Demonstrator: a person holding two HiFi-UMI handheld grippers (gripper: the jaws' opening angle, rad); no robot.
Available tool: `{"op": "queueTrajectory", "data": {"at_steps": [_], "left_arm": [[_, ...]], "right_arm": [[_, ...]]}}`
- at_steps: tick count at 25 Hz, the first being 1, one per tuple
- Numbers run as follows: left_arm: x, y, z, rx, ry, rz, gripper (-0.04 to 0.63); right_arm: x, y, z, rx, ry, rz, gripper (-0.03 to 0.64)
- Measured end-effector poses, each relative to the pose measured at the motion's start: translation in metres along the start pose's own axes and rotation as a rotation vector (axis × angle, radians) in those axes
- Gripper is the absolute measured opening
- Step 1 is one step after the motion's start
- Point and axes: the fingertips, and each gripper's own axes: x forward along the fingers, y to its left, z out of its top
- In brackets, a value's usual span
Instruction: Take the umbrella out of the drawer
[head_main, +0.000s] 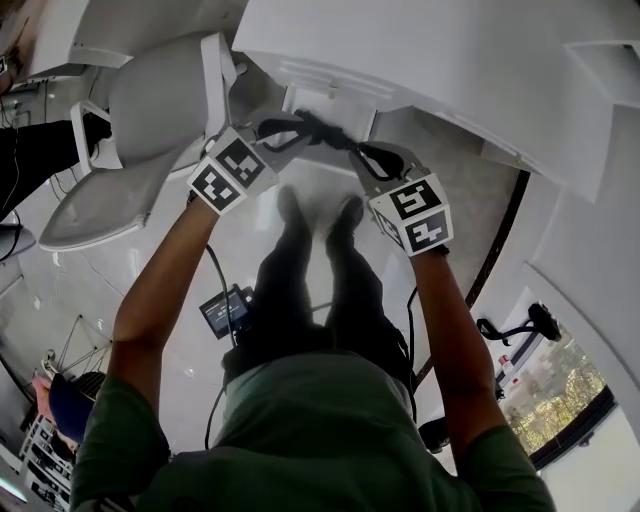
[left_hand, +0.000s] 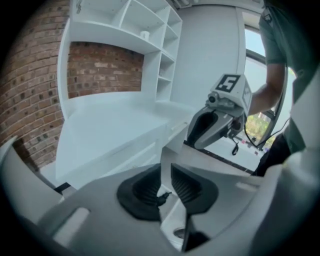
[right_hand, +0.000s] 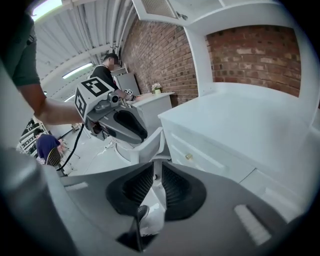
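No umbrella shows in any view. The white desk (head_main: 420, 60) has a shut drawer (right_hand: 210, 160) with a small brass knob (right_hand: 189, 156). In the head view my left gripper (head_main: 298, 127) and right gripper (head_main: 348, 143) are held side by side just in front of the drawer front (head_main: 330, 95), tips nearly meeting. Along its own jaws, the left gripper (left_hand: 166, 184) shows a narrow gap with nothing in it. The right gripper (right_hand: 156, 181) likewise stands slightly apart and empty. Each gripper view catches the other gripper: the right one (left_hand: 220, 120) and the left one (right_hand: 112, 120).
A white chair (head_main: 150, 120) stands left of the drawer, close to my left gripper. Open white shelves (left_hand: 145, 30) rise over the desk against a brick wall (right_hand: 250, 55). A person (right_hand: 47, 147) sits far off at the left. Cables (head_main: 215, 270) hang by my legs.
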Motion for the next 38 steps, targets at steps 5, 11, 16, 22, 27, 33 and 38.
{"op": "queueTrajectory", "data": {"at_steps": [5,11,16,22,27,33,38], "left_arm": [[0.043,0.016,-0.058,-0.043,0.081,-0.031,0.087],[0.087,0.046,-0.127,-0.093,0.161,-0.034,0.115],[0.137,0.054,-0.172,-0.097,0.228,-0.056,0.152],[0.186,0.097,-0.244,-0.098,0.296,-0.079,0.188],[0.214,0.128,-0.307,-0.082,0.36,-0.088,0.225],[0.254,0.137,-0.36,-0.042,0.443,-0.088,0.279],[0.29,0.15,-0.402,-0.021,0.487,-0.071,0.32]], "right_arm": [[0.052,-0.011,-0.046,0.012,0.087,0.029,0.078],[0.12,-0.029,-0.093,-0.005,0.176,0.04,0.115],[0.17,-0.051,-0.147,0.006,0.255,0.025,0.155],[0.251,-0.074,-0.183,0.021,0.333,0.017,0.186],[0.314,-0.09,-0.211,0.01,0.4,-0.005,0.21],[0.353,-0.108,-0.263,0.015,0.464,-0.002,0.23],[0.389,-0.126,-0.3,0.01,0.498,-0.012,0.252]]}}
